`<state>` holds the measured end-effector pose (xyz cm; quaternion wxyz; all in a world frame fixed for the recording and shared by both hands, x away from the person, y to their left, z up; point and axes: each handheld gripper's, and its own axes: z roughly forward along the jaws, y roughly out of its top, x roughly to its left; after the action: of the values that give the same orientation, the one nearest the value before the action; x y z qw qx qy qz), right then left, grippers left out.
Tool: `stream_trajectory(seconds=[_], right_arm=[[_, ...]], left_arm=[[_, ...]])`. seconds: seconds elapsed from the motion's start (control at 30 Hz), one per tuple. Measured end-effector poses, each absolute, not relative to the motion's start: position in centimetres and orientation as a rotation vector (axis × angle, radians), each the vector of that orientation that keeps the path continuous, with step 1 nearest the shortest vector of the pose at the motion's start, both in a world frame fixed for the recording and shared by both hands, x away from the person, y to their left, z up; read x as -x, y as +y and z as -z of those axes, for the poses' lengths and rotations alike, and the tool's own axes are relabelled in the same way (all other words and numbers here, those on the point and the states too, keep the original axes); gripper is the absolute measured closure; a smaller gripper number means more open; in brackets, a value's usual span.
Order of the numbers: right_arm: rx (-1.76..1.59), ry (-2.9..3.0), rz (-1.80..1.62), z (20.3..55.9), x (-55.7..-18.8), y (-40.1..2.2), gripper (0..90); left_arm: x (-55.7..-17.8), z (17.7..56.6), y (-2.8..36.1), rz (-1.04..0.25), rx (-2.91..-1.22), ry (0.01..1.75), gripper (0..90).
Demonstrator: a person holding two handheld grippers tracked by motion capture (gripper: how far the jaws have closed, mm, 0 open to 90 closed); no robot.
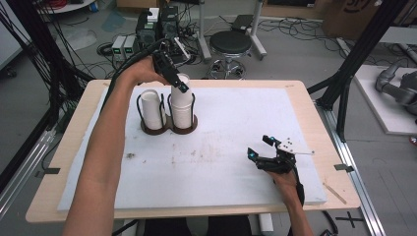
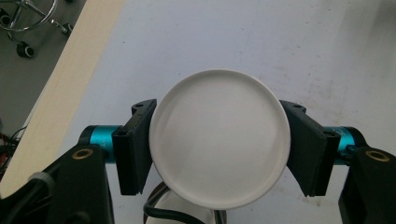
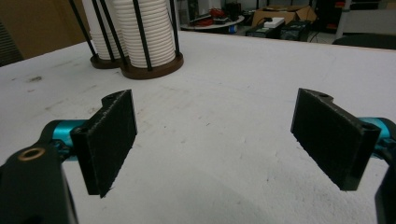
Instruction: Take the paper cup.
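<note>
Forearms come in from the bottom edge of the high view, closest to the lens, one on each side of the white board (image 1: 221, 162) that covers the wooden table (image 1: 314, 105). On the left, the person's arm stretches far across to the back of the board, where the left gripper (image 1: 178, 82) points down onto the top of the right-hand stack of white paper cups (image 1: 182, 105). In the left gripper view its two black pads press against opposite sides of the uppermost cup (image 2: 219, 137), whose round white base faces the camera, so the jaws are clamped on that cup. The stacks stand upside down in a double wire holder (image 1: 169, 127) with two round brown bases that touch each other; the second stack (image 1: 151, 109), just to the left, is shorter. Farther right, well apart from the holder, the right gripper (image 1: 259, 147) rests low over the near right part of the board. In the right gripper view its jaws stand wide apart with bare white board between them, and the holder (image 3: 140, 65) shows at the upper left.
</note>
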<state>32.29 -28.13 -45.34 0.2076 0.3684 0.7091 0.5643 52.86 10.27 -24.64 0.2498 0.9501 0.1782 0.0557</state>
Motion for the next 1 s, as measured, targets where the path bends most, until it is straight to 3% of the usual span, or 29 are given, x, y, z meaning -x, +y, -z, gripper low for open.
stream_trajectory(seconds=[1.0], right_arm=[[-1.022, 1.983, -1.560, 45.3, -32.3, -28.0, 14.8]], left_arm=[[-51.2, 18.7, 11.8, -0.292, -2.399, 0.566, 33.7]])
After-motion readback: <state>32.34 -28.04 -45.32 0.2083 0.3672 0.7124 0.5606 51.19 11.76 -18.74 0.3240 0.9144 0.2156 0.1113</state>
